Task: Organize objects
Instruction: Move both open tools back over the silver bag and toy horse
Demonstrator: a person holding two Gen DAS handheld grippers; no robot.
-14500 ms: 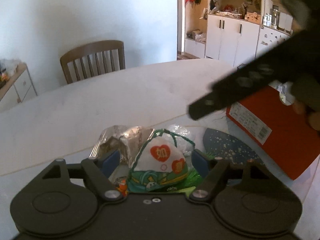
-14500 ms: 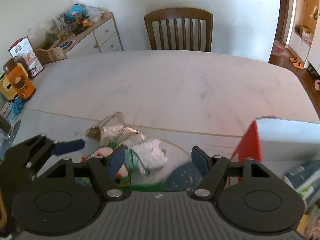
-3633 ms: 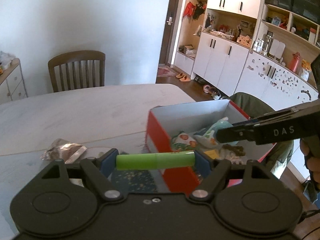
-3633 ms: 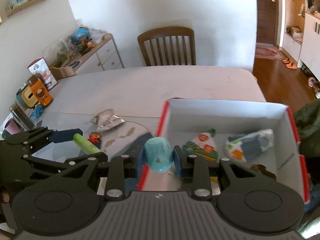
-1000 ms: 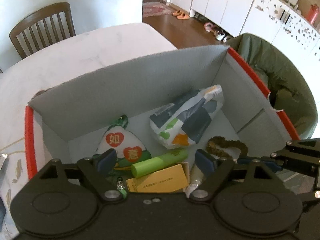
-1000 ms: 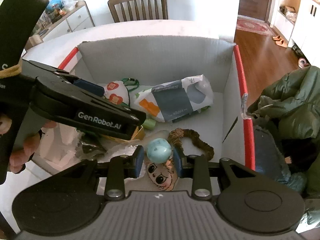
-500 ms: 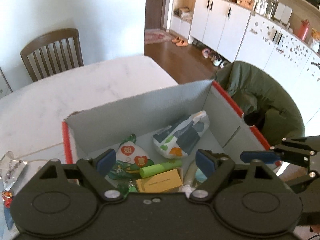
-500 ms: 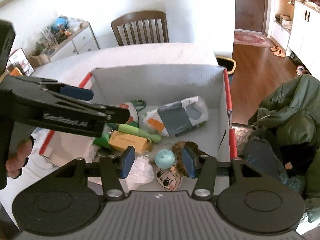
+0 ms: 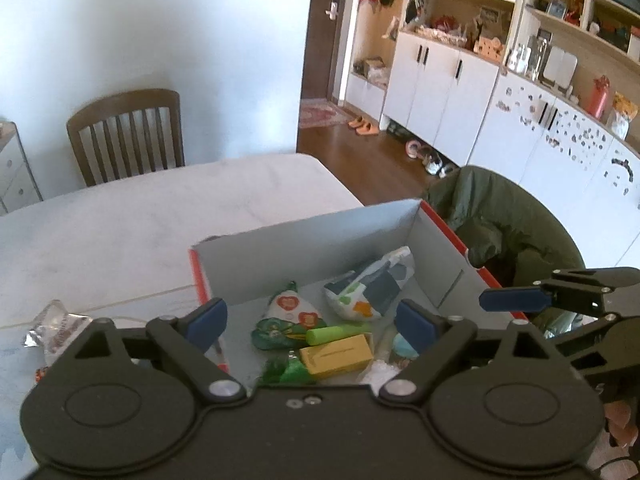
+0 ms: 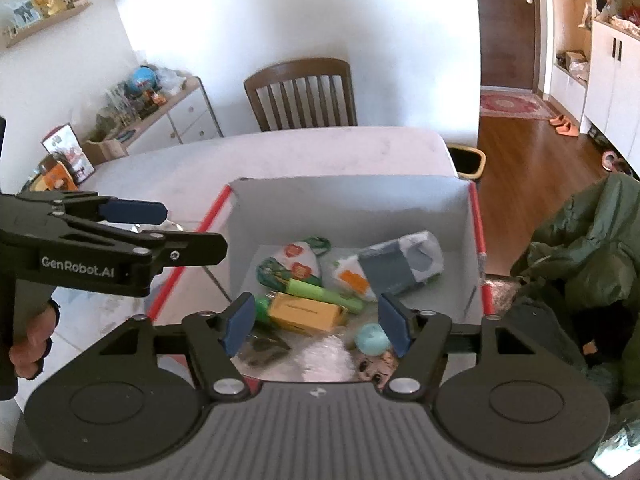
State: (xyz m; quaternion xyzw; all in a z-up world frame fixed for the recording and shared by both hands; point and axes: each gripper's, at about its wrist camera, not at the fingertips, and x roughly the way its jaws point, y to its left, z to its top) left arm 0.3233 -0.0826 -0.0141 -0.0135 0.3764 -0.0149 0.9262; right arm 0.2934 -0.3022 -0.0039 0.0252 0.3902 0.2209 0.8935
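The room has white walls, a wood floor (image 10: pixel 520 136) and a run of white cupboards (image 9: pixel 440 92) with open shelves above. A pale marbled desk (image 9: pixel 140 216) fills the middle ground; a brown slatted chair (image 10: pixel 302 94) stands at its far side.

A red-edged cardboard box (image 10: pixel 352 204) with grey inner walls sits at the desk's near right corner. A dark green jacket (image 10: pixel 588 248) is bunched just beside the box's right wall.

Inside the box: a white-and-grey printed packet (image 10: pixel 394 266) toward the back right, a white pouch with red hearts (image 10: pixel 298 260) to its left, a yellow carton (image 10: pixel 306 312) in front, a green tube (image 10: pixel 320 292) lying across the carton's far edge, and a small teal ball (image 10: pixel 372 338) at the near right.

My left gripper (image 9: pixel 312 320) hangs above the box's near left part, its fingers (image 9: pixel 208 318) spread wide and empty. My right gripper (image 10: pixel 316 326) hangs above the near edge, fingers (image 10: pixel 394 324) likewise wide and empty.

Only the right wrist view shows a low sideboard (image 10: pixel 176 116) loaded with small items along the left wall, a wall shelf (image 10: pixel 44 20), and my hand (image 10: pixel 30 344) on the left gripper's handle. Only the left wrist view shows a crumpled clear wrapper (image 9: pixel 54 328) on the desk left of the box.
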